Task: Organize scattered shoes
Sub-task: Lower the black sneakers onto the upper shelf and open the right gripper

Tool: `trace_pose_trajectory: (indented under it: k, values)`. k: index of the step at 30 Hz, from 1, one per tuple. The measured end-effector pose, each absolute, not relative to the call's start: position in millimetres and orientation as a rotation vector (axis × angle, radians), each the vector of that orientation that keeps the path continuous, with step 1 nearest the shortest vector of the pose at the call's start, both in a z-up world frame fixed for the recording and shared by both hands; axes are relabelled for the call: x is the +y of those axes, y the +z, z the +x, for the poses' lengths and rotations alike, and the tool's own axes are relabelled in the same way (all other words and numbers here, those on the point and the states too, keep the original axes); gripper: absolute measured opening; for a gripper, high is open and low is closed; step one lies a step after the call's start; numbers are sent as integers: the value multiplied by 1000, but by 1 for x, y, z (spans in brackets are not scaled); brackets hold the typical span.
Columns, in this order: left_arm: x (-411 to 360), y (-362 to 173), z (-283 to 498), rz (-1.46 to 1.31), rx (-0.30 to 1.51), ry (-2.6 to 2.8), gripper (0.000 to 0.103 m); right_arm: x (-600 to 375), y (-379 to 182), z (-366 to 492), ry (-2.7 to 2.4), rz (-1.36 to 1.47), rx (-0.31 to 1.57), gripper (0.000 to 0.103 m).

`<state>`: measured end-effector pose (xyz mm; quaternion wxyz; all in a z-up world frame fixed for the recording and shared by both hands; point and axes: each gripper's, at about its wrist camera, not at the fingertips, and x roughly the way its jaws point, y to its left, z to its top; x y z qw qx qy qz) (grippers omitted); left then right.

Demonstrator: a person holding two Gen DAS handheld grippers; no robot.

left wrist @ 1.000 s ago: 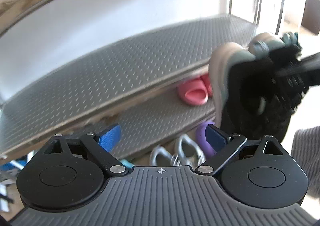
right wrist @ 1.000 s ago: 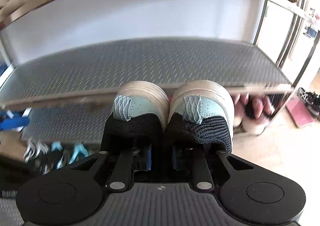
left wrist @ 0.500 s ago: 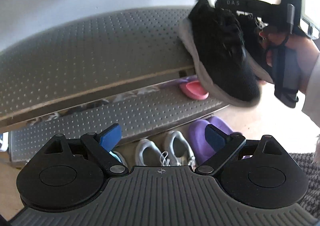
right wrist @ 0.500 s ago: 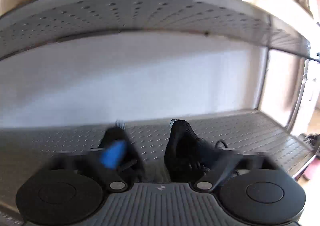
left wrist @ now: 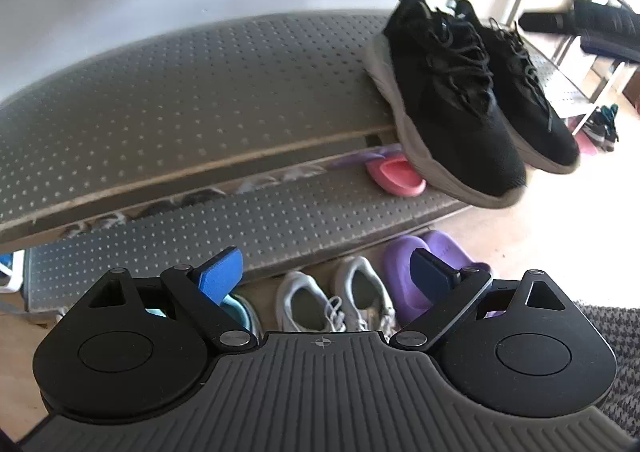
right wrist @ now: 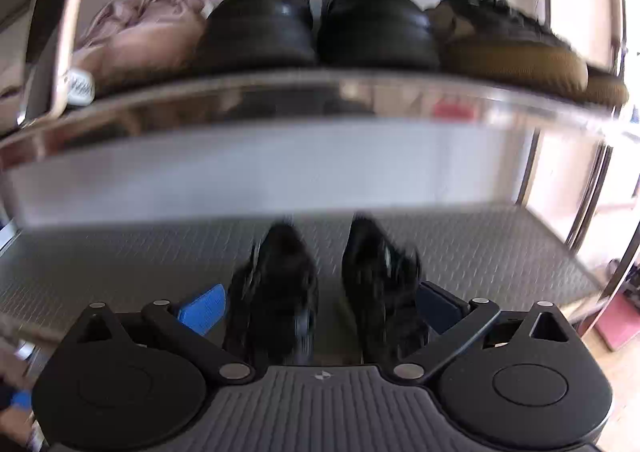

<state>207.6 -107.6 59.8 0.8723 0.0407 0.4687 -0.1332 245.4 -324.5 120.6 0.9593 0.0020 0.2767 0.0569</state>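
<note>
Both tongs are seen spread wide and empty: the right gripper [right wrist: 320, 310] is released, its blue pads flanking but apart from the pair of black mesh lace-up sneakers [left wrist: 472, 91]. The pair has been set side by side on the grey perforated metal shelf [left wrist: 200, 91], toes overhanging its front edge, probably for tidy storage. Ahead of and below the idle left gripper [left wrist: 326, 272], grey trainers [left wrist: 336, 300] and purple clogs [left wrist: 404, 264] are left on the floor.

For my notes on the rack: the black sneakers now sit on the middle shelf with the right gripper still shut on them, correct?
Not quite: the right gripper is open, its jaws spread apart at either side of the black sneakers, as the right wrist view shows. The pair does sit on the middle shelf.
</note>
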Motion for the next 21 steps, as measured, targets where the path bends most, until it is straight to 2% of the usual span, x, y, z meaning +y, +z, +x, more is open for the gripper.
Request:
trace_pose_trajectory:
  k: [6, 11, 16, 21]
  values:
    - [-113, 52, 211, 107, 994, -259, 94, -337, 89, 272, 187, 0, 658, 102]
    - [-111, 44, 217, 91, 1020, -227, 94, -328, 82, 282, 242, 18, 601, 101]
    - [-112, 39, 218, 92, 1042, -234, 94, -328, 67, 304, 237, 108, 626, 98]
    - [-111, 36, 219, 83, 1057, -230, 94, -312, 48, 324, 212, 5, 655, 92]
